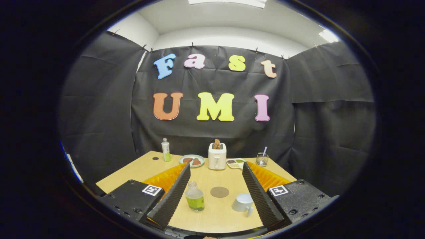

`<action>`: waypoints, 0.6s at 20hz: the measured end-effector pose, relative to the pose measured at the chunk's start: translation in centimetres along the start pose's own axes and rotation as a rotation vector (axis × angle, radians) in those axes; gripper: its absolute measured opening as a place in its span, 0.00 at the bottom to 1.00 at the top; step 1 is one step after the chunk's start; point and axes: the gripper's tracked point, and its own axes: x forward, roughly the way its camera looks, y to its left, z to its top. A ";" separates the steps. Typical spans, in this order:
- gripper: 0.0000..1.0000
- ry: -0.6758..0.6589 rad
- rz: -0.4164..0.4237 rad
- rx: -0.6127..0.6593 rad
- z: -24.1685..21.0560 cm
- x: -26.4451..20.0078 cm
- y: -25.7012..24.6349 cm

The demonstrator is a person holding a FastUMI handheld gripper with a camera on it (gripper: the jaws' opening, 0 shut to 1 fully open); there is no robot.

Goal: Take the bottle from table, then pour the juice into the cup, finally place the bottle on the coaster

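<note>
My hand-held gripper [215, 192] has two long fingers [172, 196], one on each side, both faced with black pads. The pad surface is ribbed with fine, closely spaced ridges running across each finger, giving a sawtooth outline along the upper edge. Behind each pad sits an orange backing [164, 178], corrugated in the same way. Each finger mounts on a black block [132, 199] with a matte, grainy finish. Dark round screws [131, 182] are set into the corners of both blocks. Each block carries one square black-and-white marker tag [152, 190] on its top face, near the inner corner. The fingers stand wide apart.
</note>
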 end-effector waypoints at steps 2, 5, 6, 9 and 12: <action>1.00 -0.005 0.008 0.004 -0.3 0.4 0.3; 1.00 -0.020 -0.010 0.006 -0.9 1.1 0.2; 1.00 -0.019 -0.005 0.004 -1.4 1.4 0.5; 1.00 -0.026 0.027 0.023 -2.5 2.4 1.6; 1.00 -0.051 0.053 0.048 -3.9 3.7 2.4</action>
